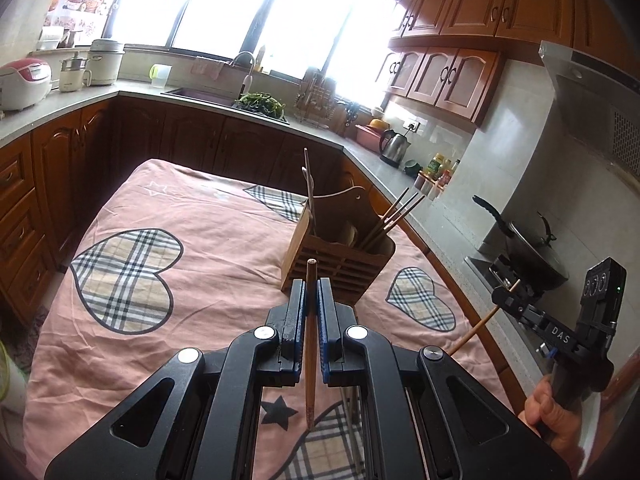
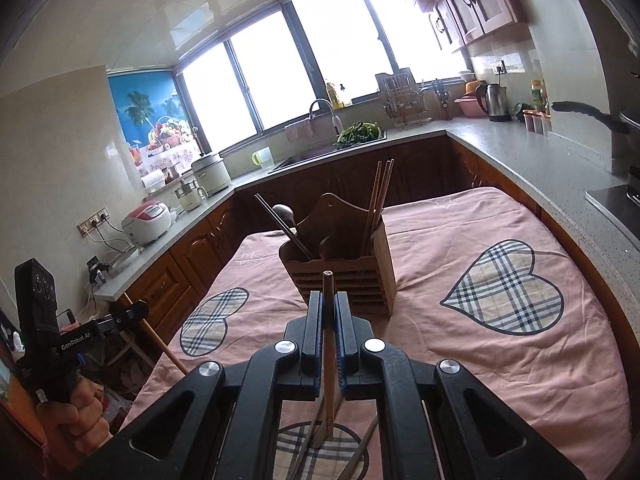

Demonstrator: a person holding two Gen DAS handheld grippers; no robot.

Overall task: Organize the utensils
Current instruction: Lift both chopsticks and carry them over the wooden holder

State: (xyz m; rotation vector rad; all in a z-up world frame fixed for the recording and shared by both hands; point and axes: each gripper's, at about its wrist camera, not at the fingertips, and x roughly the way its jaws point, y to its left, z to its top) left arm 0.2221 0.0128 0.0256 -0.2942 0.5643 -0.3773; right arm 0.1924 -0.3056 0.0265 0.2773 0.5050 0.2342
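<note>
At the bottom centre of the left wrist view, the left gripper [image 1: 311,292] is clenched on a wooden chopstick [image 1: 310,344], which stands nearly upright between the blue pads, its blunt end poking above them and its thin end hanging below toward the cloth. Held that way, it is ready to go tip-down into a slot. At the right edge of the same view the right gripper [image 1: 505,295] shows in profile, a hand [image 1: 550,408] around its handle, with a second chopstick slanting down and left from it.

The right wrist view confirms this: the right gripper is likewise clamped on its own chopstick [image 2: 329,344], again close to vertical, and the left gripper appears at the lower left with its stick angling down.

Just beyond both grippers, mid-frame, stands the wooden utensil holder [image 2: 344,276] on the pink quilted cloth [image 2: 500,380] with plaid hearts. Its right compartment already holds several wooden chopsticks [image 2: 380,196]; its left one holds dark metal chopsticks and what looks like a spoon, though backlight from the windows makes that hard to confirm. Sorting seems to go by material, so both held sticks likely belong on the right. More utensils lie on the cloth beneath the right gripper, so the job is only partly done.
</note>
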